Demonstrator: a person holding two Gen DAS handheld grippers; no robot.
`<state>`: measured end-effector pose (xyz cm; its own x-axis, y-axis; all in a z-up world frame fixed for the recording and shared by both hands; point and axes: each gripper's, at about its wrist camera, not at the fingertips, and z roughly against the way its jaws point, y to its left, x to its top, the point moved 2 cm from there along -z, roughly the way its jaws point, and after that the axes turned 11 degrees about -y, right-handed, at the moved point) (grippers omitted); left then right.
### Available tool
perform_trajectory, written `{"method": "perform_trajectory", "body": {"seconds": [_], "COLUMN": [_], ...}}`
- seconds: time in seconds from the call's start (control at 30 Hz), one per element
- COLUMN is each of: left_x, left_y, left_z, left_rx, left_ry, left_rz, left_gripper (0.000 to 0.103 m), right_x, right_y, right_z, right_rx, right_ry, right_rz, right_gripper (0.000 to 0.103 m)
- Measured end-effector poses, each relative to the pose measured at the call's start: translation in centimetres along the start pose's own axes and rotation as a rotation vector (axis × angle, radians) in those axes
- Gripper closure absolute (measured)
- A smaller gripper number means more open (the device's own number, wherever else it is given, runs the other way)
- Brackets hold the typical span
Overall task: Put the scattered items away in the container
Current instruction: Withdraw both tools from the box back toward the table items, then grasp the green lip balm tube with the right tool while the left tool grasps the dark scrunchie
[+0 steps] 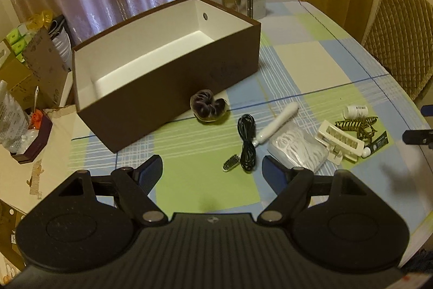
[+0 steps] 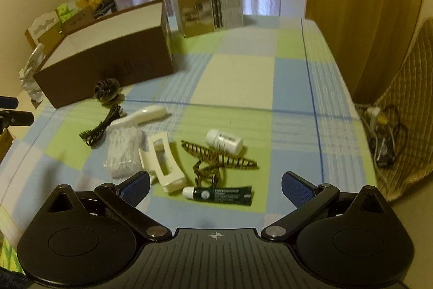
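Both grippers hover above a checked tablecloth with blue-padded fingers spread wide and holding nothing, the left gripper over a green patch just short of a coiled black cable and a small brush head, the right gripper directly above a dark green tube. Scattered beyond lie a striped hair claw, a white hair clip, a bag of floss picks, a small white bottle, a white handle and a dark scrunchie, the last resting against the front wall of the open brown box, whose white interior looks empty at the table's far left
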<state>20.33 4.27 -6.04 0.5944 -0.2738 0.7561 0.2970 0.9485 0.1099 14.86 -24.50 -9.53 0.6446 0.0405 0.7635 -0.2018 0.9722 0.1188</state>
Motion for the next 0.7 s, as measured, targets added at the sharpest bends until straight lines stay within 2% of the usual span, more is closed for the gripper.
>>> {"method": "perform_trajectory", "body": {"seconds": [0.23, 0.57, 0.7], "left_x": [-0.3, -0.9, -0.7], "left_y": [-0.2, -0.1, -0.2], "left_z": [-1.3, -4.1, -5.0], "left_rx": [-0.005, -0.021, -0.033], "left_ry": [0.018, 0.066, 0.074], "left_rz": [-0.006, -0.034, -0.048], "left_gripper": [0.026, 0.026, 0.026], "right_x": [-2.4, -3.8, -4.2], "right_y": [-0.1, -0.6, -0.4], "right_z": [-2.3, -5.1, -6.1], "right_rx": [-0.040, -0.087, -0.108], "right_ry": [0.040, 0.045, 0.061], "right_rz": [-0.049, -0.064, -0.045], "right_gripper": [0.002, 0.003, 0.010]}}
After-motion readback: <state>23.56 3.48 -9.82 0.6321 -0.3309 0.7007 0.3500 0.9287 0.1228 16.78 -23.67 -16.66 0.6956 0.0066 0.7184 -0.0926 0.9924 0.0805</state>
